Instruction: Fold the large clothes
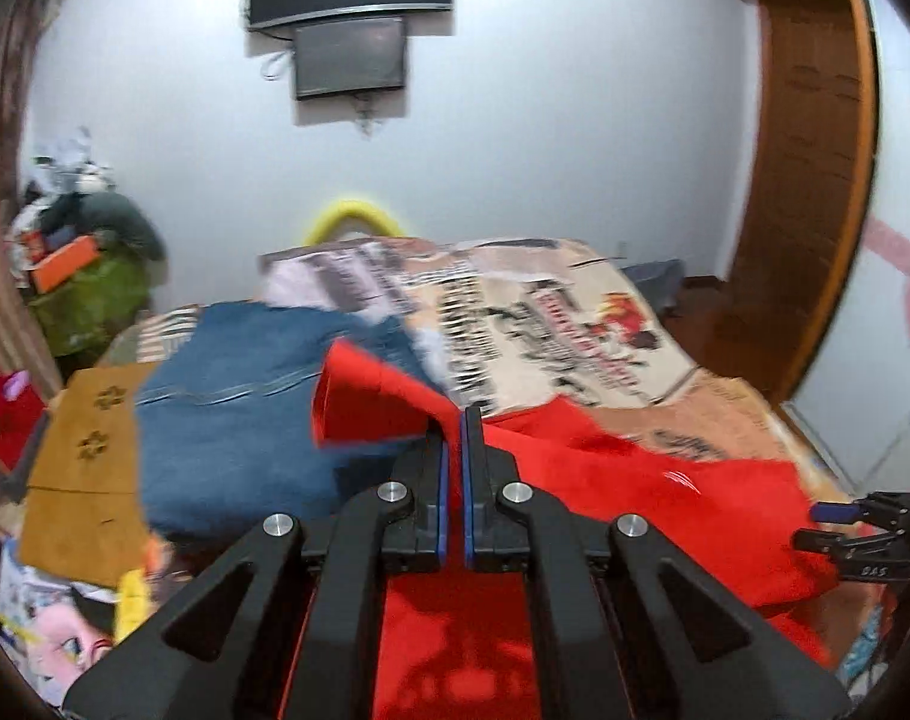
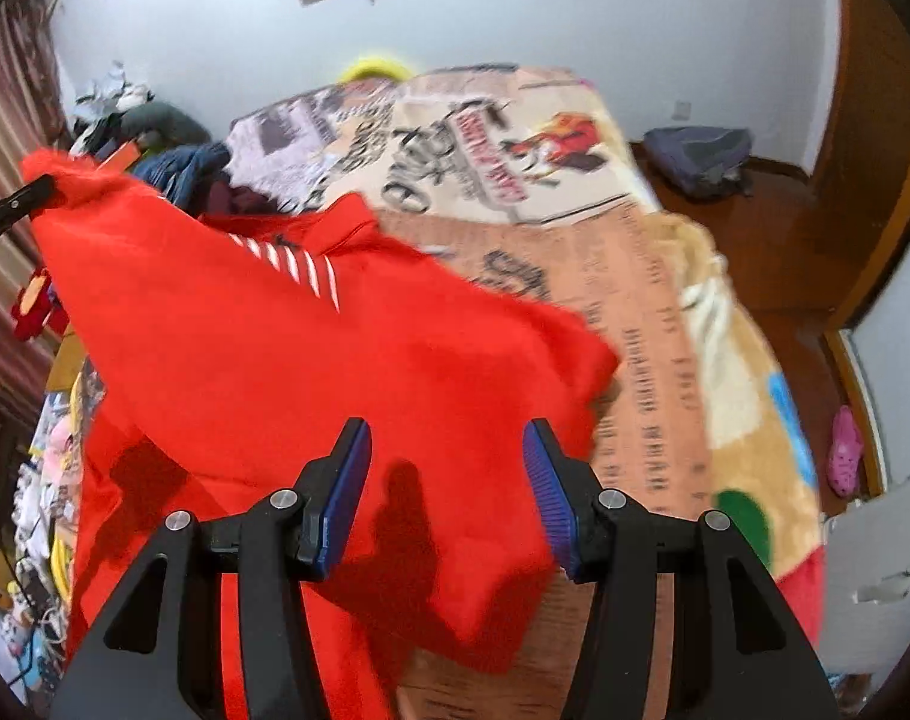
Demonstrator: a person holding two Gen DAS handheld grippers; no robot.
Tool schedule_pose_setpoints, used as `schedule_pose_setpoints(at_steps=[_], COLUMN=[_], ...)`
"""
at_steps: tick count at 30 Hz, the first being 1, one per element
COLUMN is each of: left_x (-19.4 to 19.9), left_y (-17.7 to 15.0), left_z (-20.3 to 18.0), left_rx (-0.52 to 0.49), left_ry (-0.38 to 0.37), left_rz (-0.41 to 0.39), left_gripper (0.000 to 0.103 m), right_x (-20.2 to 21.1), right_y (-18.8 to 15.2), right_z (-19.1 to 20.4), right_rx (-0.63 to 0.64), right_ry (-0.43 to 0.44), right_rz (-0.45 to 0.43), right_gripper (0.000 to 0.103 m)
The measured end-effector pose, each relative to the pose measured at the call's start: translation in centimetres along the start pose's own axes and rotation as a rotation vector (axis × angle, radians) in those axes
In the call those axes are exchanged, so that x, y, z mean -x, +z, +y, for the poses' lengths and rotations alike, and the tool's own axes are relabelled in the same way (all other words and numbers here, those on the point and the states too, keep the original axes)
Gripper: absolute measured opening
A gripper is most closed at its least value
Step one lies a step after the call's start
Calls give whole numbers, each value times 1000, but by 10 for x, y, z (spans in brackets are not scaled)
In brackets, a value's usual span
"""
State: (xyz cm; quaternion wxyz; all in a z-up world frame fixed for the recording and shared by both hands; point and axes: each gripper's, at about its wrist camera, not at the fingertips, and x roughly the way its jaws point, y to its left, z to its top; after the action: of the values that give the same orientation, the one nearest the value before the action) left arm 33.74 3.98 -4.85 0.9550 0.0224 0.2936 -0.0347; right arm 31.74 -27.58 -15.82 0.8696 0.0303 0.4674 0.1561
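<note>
A large red garment (image 2: pixel 311 360) with white stripes near its collar hangs over the bed. My left gripper (image 1: pixel 456 420) is shut on an edge of the red garment (image 1: pixel 383 402) and lifts it; it shows at the left edge of the right wrist view (image 2: pixel 35 192). My right gripper (image 2: pixel 447 438) is open, its blue pads wide apart just above the garment's lower part. It appears at the right edge of the left wrist view (image 1: pixel 838 516).
The bed carries a printed beige blanket (image 2: pixel 634 300). Folded blue jeans (image 1: pixel 245 396) lie at the bed's left. A brown cardboard sheet (image 1: pixel 89 468) and clutter sit to the left. A wooden door frame (image 1: pixel 814 180) and a dark bag (image 2: pixel 700 159) are to the right.
</note>
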Motion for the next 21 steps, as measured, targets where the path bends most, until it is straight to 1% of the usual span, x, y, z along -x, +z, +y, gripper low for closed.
schedule_pose_setpoints(at_steps=[2, 4, 9, 14, 16, 18, 20, 21], left_x=[-1, -2, -12, -23, -30, -39, -51, -53], left_y=[-13, -31, -84, -146, -171, -194, -218, -226], left_z=[15, 27, 58, 95, 106, 116, 126, 131], left_rx=[-4, -7, -6, 90, 125, 162, 207, 229], left_ry=[41, 70, 134, 165, 168, 153, 150, 144], left_rz=[11, 35, 116, 238, 288, 351, 427, 445], left_gripper=[2, 2, 3, 5, 9, 11, 15, 19], right_x=[-15, -24, -30, -33, -34, -35, -36, -36], right_y=[-6, -11, -19, -20, -21, -22, -23, -24], right_z=[9, 16, 38, 46, 49, 53, 56, 57], right_rx=[10, 21, 95, 110, 118, 133, 150, 154], right_ry=[7, 31, 6, 14, 11, 0, -18, -23], right_rz=[39, 68, 75, 98, 103, 105, 105, 105], right_gripper=[49, 49, 49, 49, 49, 49, 49, 49])
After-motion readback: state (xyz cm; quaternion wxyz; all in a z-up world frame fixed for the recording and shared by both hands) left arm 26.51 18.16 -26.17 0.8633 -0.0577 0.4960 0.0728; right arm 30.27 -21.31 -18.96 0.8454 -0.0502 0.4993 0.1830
